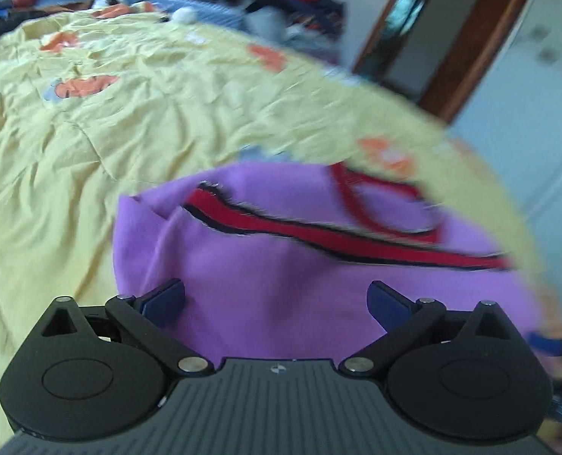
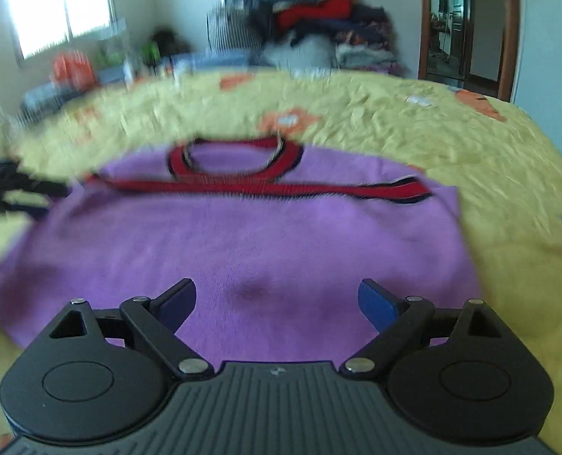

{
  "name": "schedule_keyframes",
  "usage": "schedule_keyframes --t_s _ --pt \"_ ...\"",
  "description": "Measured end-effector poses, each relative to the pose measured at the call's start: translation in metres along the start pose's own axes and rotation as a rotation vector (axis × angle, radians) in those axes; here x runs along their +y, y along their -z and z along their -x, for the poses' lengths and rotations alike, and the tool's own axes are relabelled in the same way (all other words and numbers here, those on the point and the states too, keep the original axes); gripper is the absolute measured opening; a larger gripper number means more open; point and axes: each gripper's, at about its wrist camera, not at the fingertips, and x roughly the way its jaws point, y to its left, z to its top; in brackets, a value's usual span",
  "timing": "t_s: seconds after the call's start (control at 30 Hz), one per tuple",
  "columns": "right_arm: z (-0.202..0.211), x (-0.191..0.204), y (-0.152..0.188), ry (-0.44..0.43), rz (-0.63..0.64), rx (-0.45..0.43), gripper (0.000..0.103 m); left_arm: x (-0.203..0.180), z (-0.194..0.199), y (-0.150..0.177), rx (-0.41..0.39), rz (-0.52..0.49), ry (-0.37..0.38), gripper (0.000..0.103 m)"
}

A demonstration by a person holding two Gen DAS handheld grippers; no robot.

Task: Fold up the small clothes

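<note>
The left gripper [image 1: 276, 300] has its two blue-padded fingers spread wide and holds nothing; below it lies the purple fleece garment with red and dark trim [image 1: 281, 265]. The right gripper [image 2: 277, 300] is also wide open and empty, above the same garment [image 2: 243, 242]. The garment lies partly folded on the wrinkled yellow bedsheet with orange prints [image 2: 451, 144], its red collar on the far side. Behind the bed stands a tall heap of mixed clothes [image 2: 311, 19], and a wooden-framed doorway [image 2: 470, 26] to its right.
</note>
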Motion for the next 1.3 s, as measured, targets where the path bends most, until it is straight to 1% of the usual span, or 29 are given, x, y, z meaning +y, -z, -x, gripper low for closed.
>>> schedule_keyframes --t_s 0.07,0.1,0.13,0.2,0.23,0.27,0.33,0.4,0.47,0.5,0.57,0.63,0.67,0.73,0.8,0.83,0.9,0.97,1.0,1.03,1.1,1.2,1.23,1.27,1.3 --pt "-0.013 0.003 0.004 0.031 0.067 0.033 0.103 -0.007 -0.01 0.004 -0.038 -0.078 -0.13 0.102" --pt "-0.015 0.001 0.009 0.028 0.093 0.037 0.103 -0.009 -0.012 0.006 -0.038 -0.093 -0.172 0.102" --pt "-0.011 -0.006 0.013 0.018 0.088 0.022 0.103 -0.008 -0.011 0.009 -0.051 -0.1 -0.181 0.102" --pt "-0.013 -0.027 0.017 0.013 0.002 0.025 0.103 -0.01 -0.009 0.014 -0.057 -0.124 -0.206 0.103" --pt "-0.01 -0.037 0.02 0.001 -0.04 0.015 0.103 -0.011 -0.008 0.014 -0.059 -0.124 -0.206 0.103" --pt "-0.007 -0.042 0.021 0.015 -0.06 0.016 0.103 -0.01 -0.006 0.015 -0.06 -0.118 -0.204 0.103" --pt "0.0 -0.036 0.017 0.038 -0.072 0.03 0.103 -0.011 -0.009 0.013 -0.056 -0.127 -0.208 0.103" --pt "0.01 -0.021 0.014 0.048 -0.069 0.003 0.103 -0.011 -0.006 0.015 -0.057 -0.126 -0.205 0.103" --pt "0.014 -0.003 0.011 -0.007 -0.047 -0.023 0.103 -0.011 -0.009 0.014 -0.058 -0.131 -0.202 0.103" --pt "0.01 0.006 0.009 -0.03 -0.041 -0.017 0.103 -0.011 -0.009 0.014 -0.059 -0.129 -0.2 0.103" --pt "-0.002 0.021 0.008 -0.047 -0.026 0.018 0.103 -0.011 -0.009 0.015 -0.059 -0.131 -0.2 0.103" --pt "-0.011 0.03 0.015 0.028 0.032 0.025 0.103 -0.01 -0.008 0.015 -0.056 -0.135 -0.194 0.103" --pt "-0.011 0.027 0.018 0.02 0.038 0.0 0.103 -0.009 -0.008 0.015 -0.056 -0.138 -0.19 0.103" --pt "-0.008 0.01 0.024 -0.005 -0.039 -0.004 0.103 -0.009 -0.007 0.016 -0.055 -0.15 -0.182 0.103" --pt "-0.002 0.003 0.023 0.002 -0.082 0.001 0.103 -0.008 -0.006 0.016 -0.058 -0.159 -0.171 0.103" --pt "0.003 0.004 0.021 0.004 -0.097 0.007 0.103 -0.007 -0.005 0.016 -0.055 -0.159 -0.162 0.103" --pt "0.012 0.01 0.02 -0.014 -0.114 -0.009 0.103 0.003 0.004 0.013 -0.059 -0.124 -0.106 0.103" --pt "0.023 0.023 0.022 -0.049 -0.086 -0.048 0.103 0.022 0.02 0.009 -0.093 -0.052 -0.082 0.103" --pt "0.028 0.031 0.023 -0.061 -0.07 -0.065 0.103 0.036 0.029 0.008 -0.115 -0.016 -0.059 0.103" --pt "0.031 0.038 0.025 -0.075 -0.059 -0.076 0.103 0.052 0.035 0.006 -0.127 0.024 -0.009 0.103" --pt "0.034 0.053 0.027 -0.106 -0.047 -0.075 0.103 0.091 0.039 0.001 -0.103 0.131 0.117 0.103" --pt "0.039 0.08 0.03 -0.169 -0.027 -0.082 0.103 0.136 0.025 -0.007 0.001 0.27 0.273 0.103" --pt "0.04 0.093 0.031 -0.18 0.019 -0.083 0.103 0.143 0.021 -0.011 0.022 0.278 0.313 0.103" --pt "0.042 0.108 0.031 -0.177 0.077 -0.086 0.103 0.146 0.019 -0.016 0.02 0.271 0.335 0.103" --pt "0.045 0.123 0.033 -0.17 0.143 -0.106 0.103 0.144 0.016 -0.022 0.033 0.257 0.336 0.103"
